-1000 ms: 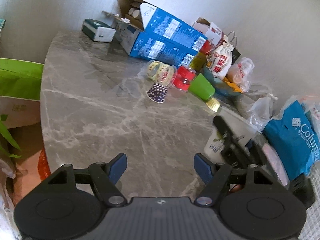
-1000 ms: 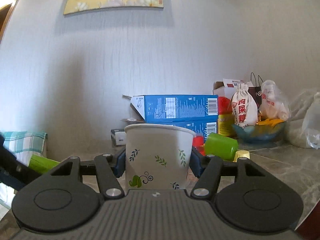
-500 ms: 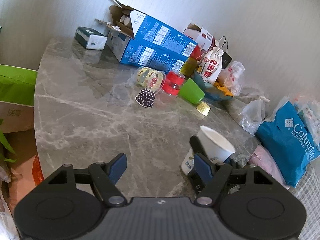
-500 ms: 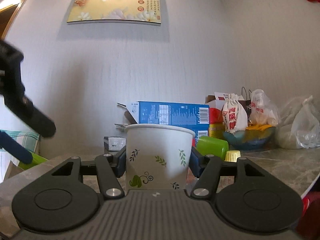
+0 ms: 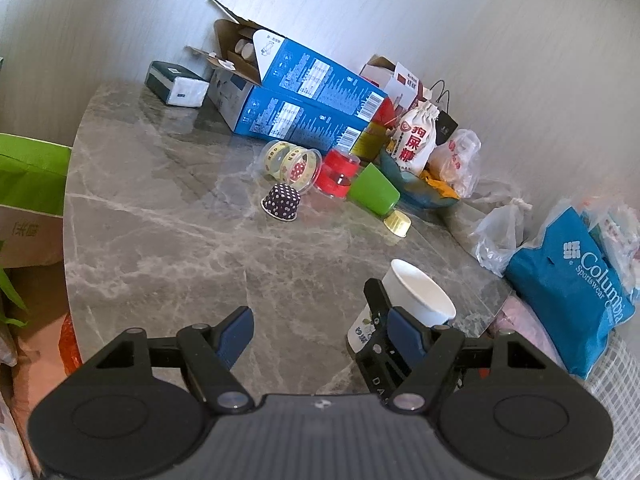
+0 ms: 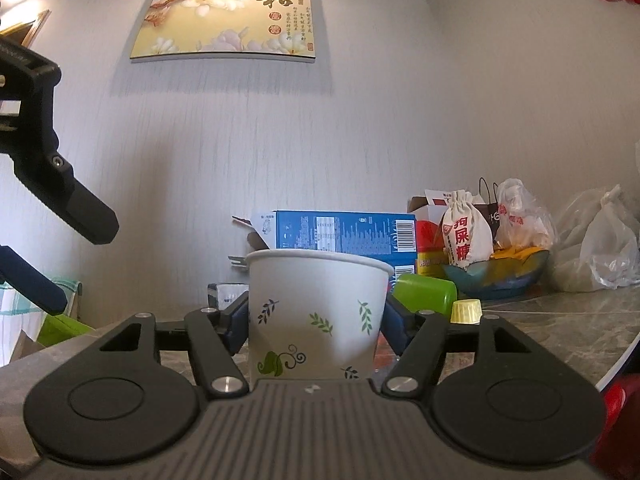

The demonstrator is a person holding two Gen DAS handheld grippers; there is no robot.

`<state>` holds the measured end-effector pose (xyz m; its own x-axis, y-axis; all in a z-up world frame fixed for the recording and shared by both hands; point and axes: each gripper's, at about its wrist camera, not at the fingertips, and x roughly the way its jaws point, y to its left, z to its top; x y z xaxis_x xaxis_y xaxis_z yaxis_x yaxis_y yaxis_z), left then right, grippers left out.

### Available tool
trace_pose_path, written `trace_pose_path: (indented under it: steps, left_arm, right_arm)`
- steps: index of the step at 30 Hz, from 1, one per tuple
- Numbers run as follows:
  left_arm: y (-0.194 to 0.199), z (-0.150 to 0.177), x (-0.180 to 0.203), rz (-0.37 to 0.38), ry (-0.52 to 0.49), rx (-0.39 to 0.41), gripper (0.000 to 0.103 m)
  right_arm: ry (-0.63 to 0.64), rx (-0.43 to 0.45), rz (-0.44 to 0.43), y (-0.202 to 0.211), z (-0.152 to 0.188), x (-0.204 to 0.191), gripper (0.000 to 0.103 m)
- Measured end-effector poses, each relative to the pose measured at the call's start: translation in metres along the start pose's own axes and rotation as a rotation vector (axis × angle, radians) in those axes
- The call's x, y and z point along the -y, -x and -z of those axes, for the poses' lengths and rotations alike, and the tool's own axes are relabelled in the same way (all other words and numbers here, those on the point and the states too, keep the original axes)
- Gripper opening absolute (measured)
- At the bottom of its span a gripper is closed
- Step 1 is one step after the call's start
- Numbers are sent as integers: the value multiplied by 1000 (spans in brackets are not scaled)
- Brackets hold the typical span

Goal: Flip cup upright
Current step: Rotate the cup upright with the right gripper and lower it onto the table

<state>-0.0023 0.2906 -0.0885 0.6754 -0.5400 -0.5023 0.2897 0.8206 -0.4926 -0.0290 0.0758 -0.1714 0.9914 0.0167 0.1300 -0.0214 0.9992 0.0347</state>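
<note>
Grey marble tabletop [image 5: 160,248] filled most of the left wrist view. Nearest, at the bottom of that frame, the left gripper [image 5: 320,326] hung with its jaws spread wide and nothing between them. Just right of it, at the lower right, the paper cup [image 5: 416,300] stood upright with its mouth up. In the right wrist view the right gripper [image 6: 316,316] was clamped on the cup's leaf-printed sides at frame center. Farther back lay a dotted cup [image 5: 281,202], a green cup [image 5: 372,194] and a yellow cupcake liner [image 5: 397,223]. Beyond them, blue boxes [image 5: 308,108] sat against the wall, where a painting [image 6: 228,20] hung at upper center.
</note>
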Motion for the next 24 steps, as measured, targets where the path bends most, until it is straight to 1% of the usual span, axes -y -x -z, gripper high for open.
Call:
trace_pose_path:
  steps: [3, 6, 11, 12, 14, 17, 24]
  left_arm:
    - [2, 1, 1, 0, 0, 7, 77]
    - [4, 2, 1, 1, -2, 12, 77]
    - [4, 3, 1, -6, -2, 12, 77]
    - [5, 4, 1, -10, -2, 14, 77]
    - [5, 4, 0, -21, -3, 21, 77]
    - [6, 5, -3, -24, 9, 26, 77]
    - [8, 8, -3, -21, 4, 35, 77]
  right_arm:
    - [12, -6, -2, 1, 2, -1, 74]
    - [13, -3, -5, 2, 2, 0, 74]
    - [4, -17, -5, 3, 2, 3, 79]
    - [-1, -14, -9, 5, 1, 4, 80]
    - [-10, -4, -15, 9, -3, 8, 85]
    - [-27, 5, -16, 14, -7, 11, 90]
    - [-25, 27, -43, 18, -15, 7, 95]
